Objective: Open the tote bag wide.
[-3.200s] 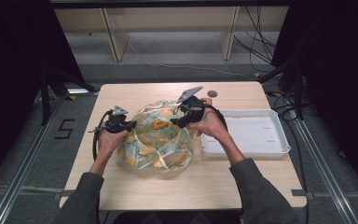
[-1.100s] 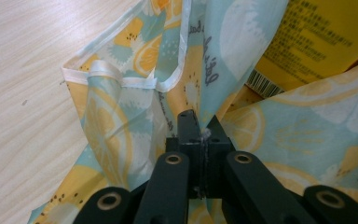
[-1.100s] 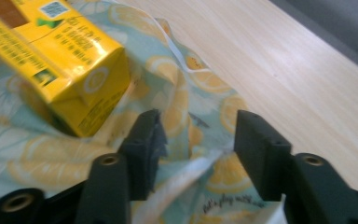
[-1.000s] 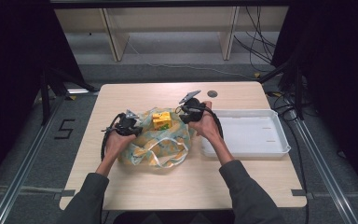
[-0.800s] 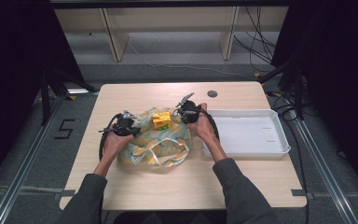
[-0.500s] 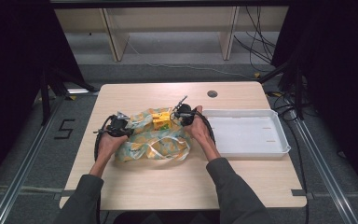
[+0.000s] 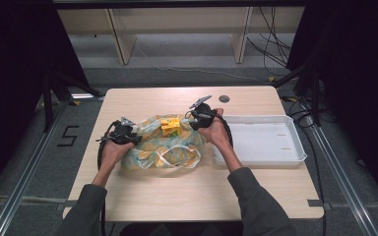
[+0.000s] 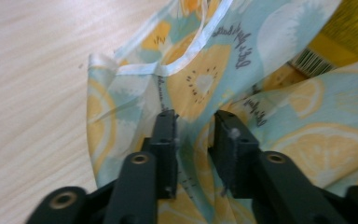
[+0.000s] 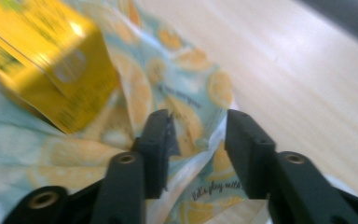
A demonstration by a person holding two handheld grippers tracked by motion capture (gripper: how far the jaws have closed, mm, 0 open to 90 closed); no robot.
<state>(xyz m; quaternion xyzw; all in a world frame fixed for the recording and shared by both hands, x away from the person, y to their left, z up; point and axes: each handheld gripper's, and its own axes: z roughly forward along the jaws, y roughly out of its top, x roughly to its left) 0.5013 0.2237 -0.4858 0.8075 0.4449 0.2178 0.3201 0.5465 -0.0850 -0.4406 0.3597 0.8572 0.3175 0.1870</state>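
**Both tools loosen at the bag's ends**

A lemon-print bag (image 7: 163, 145) lies slumped near the middle of the desk (image 7: 177, 191), with a yellow box (image 7: 170, 127) showing at its open top. The left tool (image 7: 128, 133) sits at the bag's left end, the right tool (image 7: 197, 117) at its far right corner, each in one of the person's hands.

In the left gripper view the left tool (image 8: 195, 122) has its jaws partly apart after just opening; a fold of the bag (image 8: 279, 112) runs up between them, and the pads do not seem to press it (the gap is narrow). In the right gripper view the right tool (image 9: 198, 126) has also just been opening, its jaws parted around the bag's hem (image 9: 200, 172) with clear space on the right side. The box (image 9: 42, 60) is blurred, up and to the left.

A white tray (image 7: 295, 142) stands just right of the bag.
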